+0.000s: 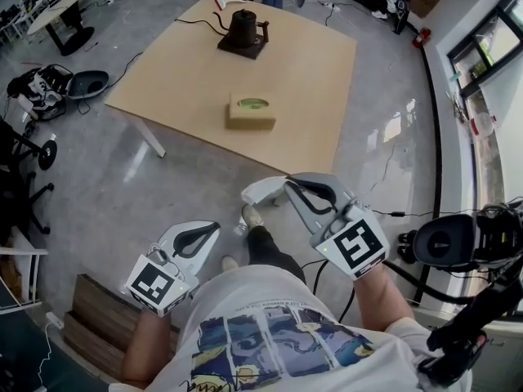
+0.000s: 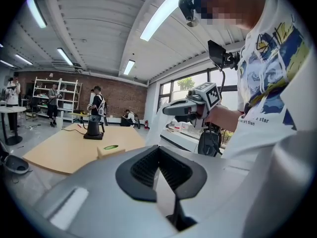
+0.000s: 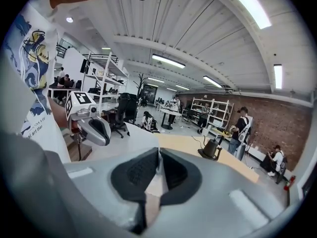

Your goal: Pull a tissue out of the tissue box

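Observation:
The tissue box (image 1: 252, 111) is a tan box with a green oval opening. It stands near the front of the wooden table (image 1: 310, 88), well ahead of both grippers, and also shows small in the left gripper view (image 2: 111, 149). No tissue sticks out that I can see. My left gripper (image 1: 214, 226) is held low near my body, jaws shut (image 2: 158, 148) with nothing between them. My right gripper (image 1: 247, 193) is a little higher and further forward, also shut and empty (image 3: 158, 151). Both are over the floor, short of the table's near edge.
A black kettle on a dark base (image 1: 243, 31) stands at the back of the table, with a cable running off it. Office chairs and gear (image 1: 37, 88) sit on the left floor, a wooden box (image 1: 90, 321) is by my left side, and black equipment (image 1: 458, 239) is at right. Other people stand far off.

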`<state>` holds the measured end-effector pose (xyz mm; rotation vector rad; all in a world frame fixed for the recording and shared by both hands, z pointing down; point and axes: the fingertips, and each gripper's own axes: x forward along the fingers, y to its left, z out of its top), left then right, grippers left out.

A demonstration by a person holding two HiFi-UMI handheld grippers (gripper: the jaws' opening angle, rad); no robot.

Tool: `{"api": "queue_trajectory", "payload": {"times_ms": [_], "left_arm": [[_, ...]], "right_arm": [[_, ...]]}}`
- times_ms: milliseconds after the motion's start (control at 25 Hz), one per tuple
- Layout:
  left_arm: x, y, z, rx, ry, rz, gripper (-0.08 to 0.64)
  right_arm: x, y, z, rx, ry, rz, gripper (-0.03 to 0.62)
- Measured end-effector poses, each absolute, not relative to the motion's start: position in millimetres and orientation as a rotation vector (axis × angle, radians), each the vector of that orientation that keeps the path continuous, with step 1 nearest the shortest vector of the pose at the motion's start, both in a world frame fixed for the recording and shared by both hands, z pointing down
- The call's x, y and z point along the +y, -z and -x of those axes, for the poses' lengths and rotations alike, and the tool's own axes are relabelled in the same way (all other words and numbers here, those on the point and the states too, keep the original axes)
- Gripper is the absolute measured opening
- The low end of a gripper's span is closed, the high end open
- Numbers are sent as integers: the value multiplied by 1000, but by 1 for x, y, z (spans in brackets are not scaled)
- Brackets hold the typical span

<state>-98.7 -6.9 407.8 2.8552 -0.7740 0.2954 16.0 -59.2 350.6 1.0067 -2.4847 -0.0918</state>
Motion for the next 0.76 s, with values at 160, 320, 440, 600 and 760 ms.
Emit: {"api": "queue_trajectory", "payload": {"times_ms": [160, 320, 440, 600, 760], "left_arm": [[-5, -408, 100, -768, -298, -2858, 2], [-2, -410, 103, -780, -298, -2847, 2], [-1, -410, 102, -776, -296, -2843, 2], [-1, -409, 102, -787, -293, -2838, 2], [0, -410, 100, -794, -289, -2831, 2]], "right_arm": [[-54, -351, -15, -2471, 85, -1013, 3], [-52, -354, -13, -2475, 89, -1001, 3], [-50, -354, -13, -2477, 99, -990, 3], [-49, -353, -12, -2486, 103, -981, 3], [-50, -353, -13, -2490, 118, -966, 3]]}}
